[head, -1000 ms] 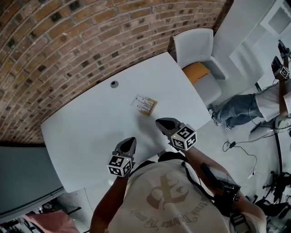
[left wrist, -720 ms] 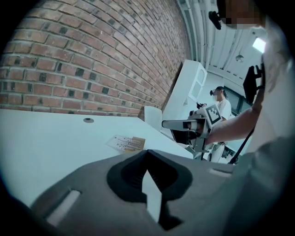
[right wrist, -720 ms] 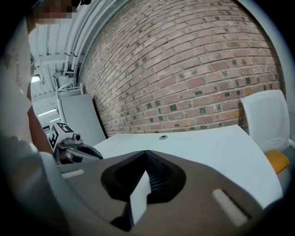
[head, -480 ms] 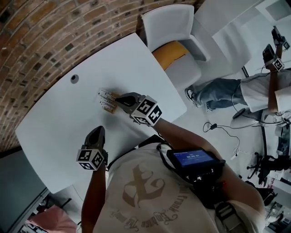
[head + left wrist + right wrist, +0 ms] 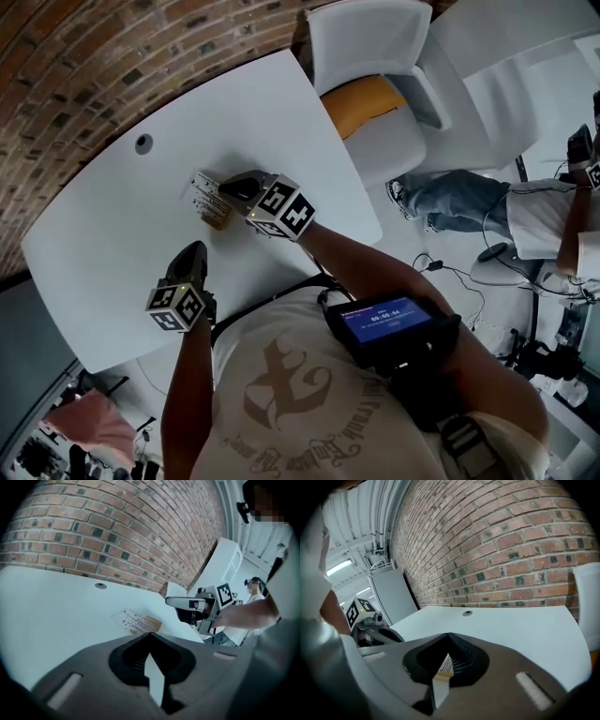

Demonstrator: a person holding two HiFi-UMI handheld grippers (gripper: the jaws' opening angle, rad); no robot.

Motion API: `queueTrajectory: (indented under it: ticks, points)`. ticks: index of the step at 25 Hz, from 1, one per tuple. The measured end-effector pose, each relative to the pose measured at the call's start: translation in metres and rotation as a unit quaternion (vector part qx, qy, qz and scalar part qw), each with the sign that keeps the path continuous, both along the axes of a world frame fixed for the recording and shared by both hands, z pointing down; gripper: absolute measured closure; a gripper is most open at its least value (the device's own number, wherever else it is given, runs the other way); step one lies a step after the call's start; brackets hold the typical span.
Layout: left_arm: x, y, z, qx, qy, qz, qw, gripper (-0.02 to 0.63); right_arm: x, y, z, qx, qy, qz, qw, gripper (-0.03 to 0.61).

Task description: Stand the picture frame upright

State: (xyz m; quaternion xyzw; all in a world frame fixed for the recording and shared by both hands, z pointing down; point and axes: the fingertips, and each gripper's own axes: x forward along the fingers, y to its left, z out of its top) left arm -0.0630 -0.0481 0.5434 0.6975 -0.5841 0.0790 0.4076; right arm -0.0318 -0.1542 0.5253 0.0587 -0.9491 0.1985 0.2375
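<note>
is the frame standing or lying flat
Lying flat. In the head and left gripper views the frame rests face up, flush on the table.

The picture frame [image 5: 208,195] lies flat on the white tabletop [image 5: 103,253], toward its middle. Its pale upper face carries rows of small dark marks, with a tan strip along one end.

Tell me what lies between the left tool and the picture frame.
Nothing but bare white table; the left tool and the flat-lying picture frame are apart, as the head view shows.
</note>
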Motion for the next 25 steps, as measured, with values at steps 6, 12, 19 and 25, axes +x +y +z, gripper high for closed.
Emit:
queueTrajectory:
  ticks: [6,12,19,25]
  points:
    - [-0.006,0.001,0.017,-0.033,0.032,-0.046,0.9979,0.611,-0.014,-0.004,0.009,-0.008,0.015,-0.025,1.000,0.566]
    - [-0.003,-0.012,0.026,-0.037,0.071,-0.086,0.9931,0.611,-0.011,-0.008,0.023,-0.010,0.032,-0.047,0.998,0.564]
    - [0.003,-0.018,0.046,-0.062,0.099,-0.100,0.9882,0.552,0.000,-0.012,0.041,-0.033,0.071,-0.041,0.996,0.538]
    - [0.006,-0.020,0.065,-0.112,0.162,-0.104,0.9748,0.383,0.000,0.000,0.069,-0.081,0.137,-0.061,0.985,0.448]
